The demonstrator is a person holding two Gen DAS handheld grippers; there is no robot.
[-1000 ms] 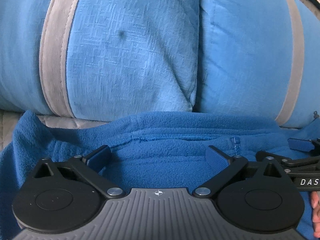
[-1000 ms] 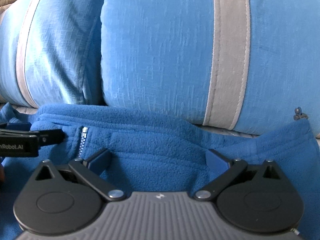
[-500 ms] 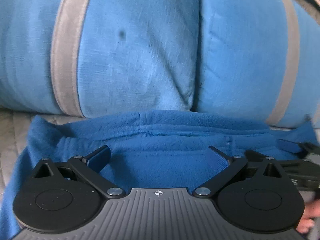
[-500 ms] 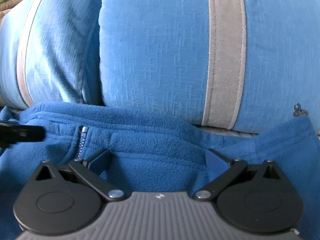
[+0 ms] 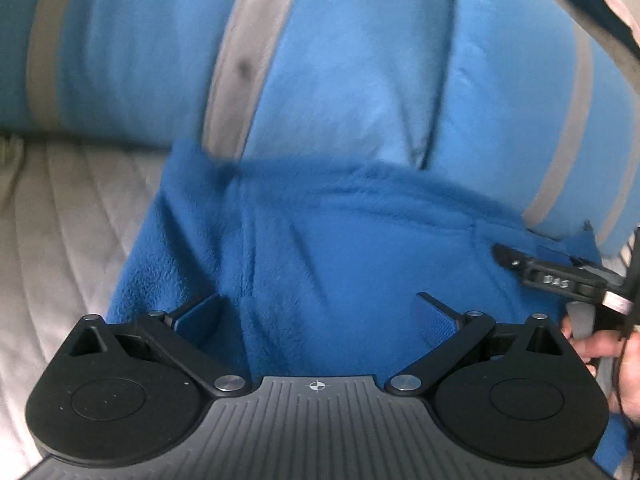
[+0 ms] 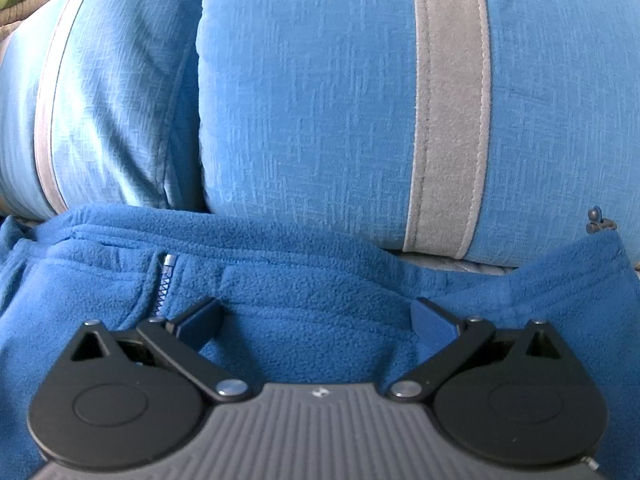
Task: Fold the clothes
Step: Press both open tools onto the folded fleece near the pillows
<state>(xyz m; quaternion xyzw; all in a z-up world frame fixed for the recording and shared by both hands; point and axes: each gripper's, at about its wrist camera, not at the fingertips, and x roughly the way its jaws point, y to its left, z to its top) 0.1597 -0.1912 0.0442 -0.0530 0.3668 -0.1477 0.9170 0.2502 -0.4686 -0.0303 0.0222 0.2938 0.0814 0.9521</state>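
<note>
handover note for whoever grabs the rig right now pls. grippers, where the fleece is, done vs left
Left gripper: open, fingers either side of the blue fleece, nothing clamped.
Right gripper: open, over the fleece near its zipper, nothing clamped.
The fleece lies bunched on the grey quilted cover, up against the blue pillows. From the left wrist view, the right gripper sits off to the right, a hand on it.
Done: no clean fold is visible.
Left: probably spread it flat, then fold.
</note>
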